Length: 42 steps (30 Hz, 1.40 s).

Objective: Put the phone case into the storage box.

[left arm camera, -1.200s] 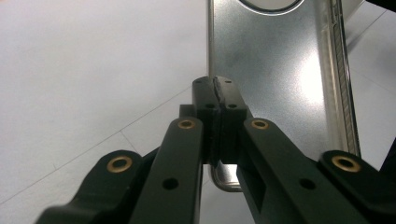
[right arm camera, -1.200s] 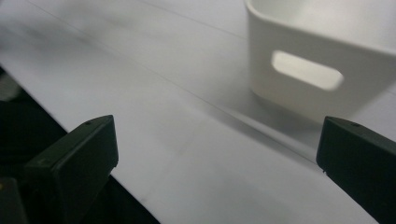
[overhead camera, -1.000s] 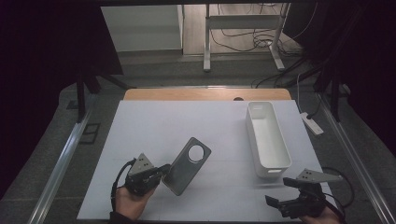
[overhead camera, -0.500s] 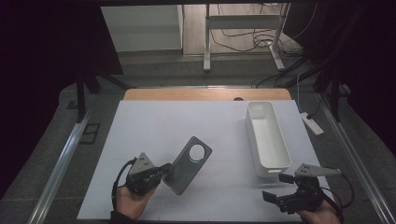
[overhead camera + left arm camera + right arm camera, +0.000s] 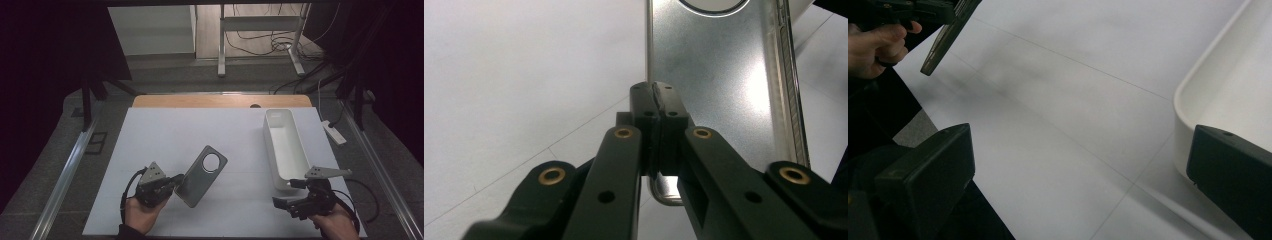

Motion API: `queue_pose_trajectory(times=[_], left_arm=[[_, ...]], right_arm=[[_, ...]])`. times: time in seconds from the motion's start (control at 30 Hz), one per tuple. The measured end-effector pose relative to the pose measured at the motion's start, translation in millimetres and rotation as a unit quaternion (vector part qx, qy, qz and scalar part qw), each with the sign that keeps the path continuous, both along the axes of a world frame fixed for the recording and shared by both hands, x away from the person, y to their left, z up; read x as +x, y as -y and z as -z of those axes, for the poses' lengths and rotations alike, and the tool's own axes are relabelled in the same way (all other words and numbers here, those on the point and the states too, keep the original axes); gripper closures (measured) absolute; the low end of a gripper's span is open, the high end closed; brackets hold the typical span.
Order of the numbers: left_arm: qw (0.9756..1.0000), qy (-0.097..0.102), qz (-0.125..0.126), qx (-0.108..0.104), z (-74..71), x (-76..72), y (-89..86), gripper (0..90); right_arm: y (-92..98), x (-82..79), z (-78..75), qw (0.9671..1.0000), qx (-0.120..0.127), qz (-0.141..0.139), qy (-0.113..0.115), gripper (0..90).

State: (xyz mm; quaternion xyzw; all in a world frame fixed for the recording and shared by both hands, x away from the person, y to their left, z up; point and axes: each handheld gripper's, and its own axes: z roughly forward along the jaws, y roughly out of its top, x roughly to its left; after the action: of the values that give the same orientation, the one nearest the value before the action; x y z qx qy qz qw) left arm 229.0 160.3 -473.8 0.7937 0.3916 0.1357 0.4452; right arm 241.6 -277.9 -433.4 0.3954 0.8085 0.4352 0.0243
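A grey metal phone-shaped shell (image 5: 201,175) with a round hole near its top hangs tilted over the white table sheet (image 5: 200,135). My left gripper (image 5: 176,181) is shut on its lower edge. In the left gripper view the closed pads (image 5: 656,100) pinch that edge of the shell (image 5: 724,75). My right gripper (image 5: 286,193) is at the front right with its jaws wide apart and nothing between them. It sits just before the near end of a long white tray (image 5: 280,120). The right gripper view shows the gripper (image 5: 1078,175), the tray's corner (image 5: 1208,95) and the shell (image 5: 948,35) edge-on.
A wooden strip (image 5: 220,101) runs along the far edge of the sheet. A white power strip (image 5: 333,132) lies off the table's right side. Metal rails (image 5: 70,165) flank the table. Desk legs and cables (image 5: 260,35) stand beyond it.
The right gripper has moved a little away from the person, closer to the tray's near end. The left gripper and the shell have stayed put.
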Motion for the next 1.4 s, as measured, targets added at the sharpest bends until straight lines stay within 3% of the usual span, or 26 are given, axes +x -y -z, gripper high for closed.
queue_pose_trajectory(times=[0.57, 0.7, 1.4], left_arm=[[1.0000, -0.003, 0.006, -0.001, -0.3, 3.6, 2.7, 88.9], [1.0000, -0.004, 0.008, 0.000, 0.0, 4.4, 3.6, 88.9], [0.9999, -0.007, 0.014, -0.003, 1.9, 8.5, 11.7, 88.9]], right_arm=[[-19.0, 15.1, -0.4, 0.9997, 0.002, -0.020, -0.011, 0.0], [-28.1, 18.9, 0.7, 0.9990, 0.023, -0.030, -0.024, 0.0], [-55.5, 30.1, 8.3, 0.9985, 0.021, -0.039, -0.031, 0.0]])
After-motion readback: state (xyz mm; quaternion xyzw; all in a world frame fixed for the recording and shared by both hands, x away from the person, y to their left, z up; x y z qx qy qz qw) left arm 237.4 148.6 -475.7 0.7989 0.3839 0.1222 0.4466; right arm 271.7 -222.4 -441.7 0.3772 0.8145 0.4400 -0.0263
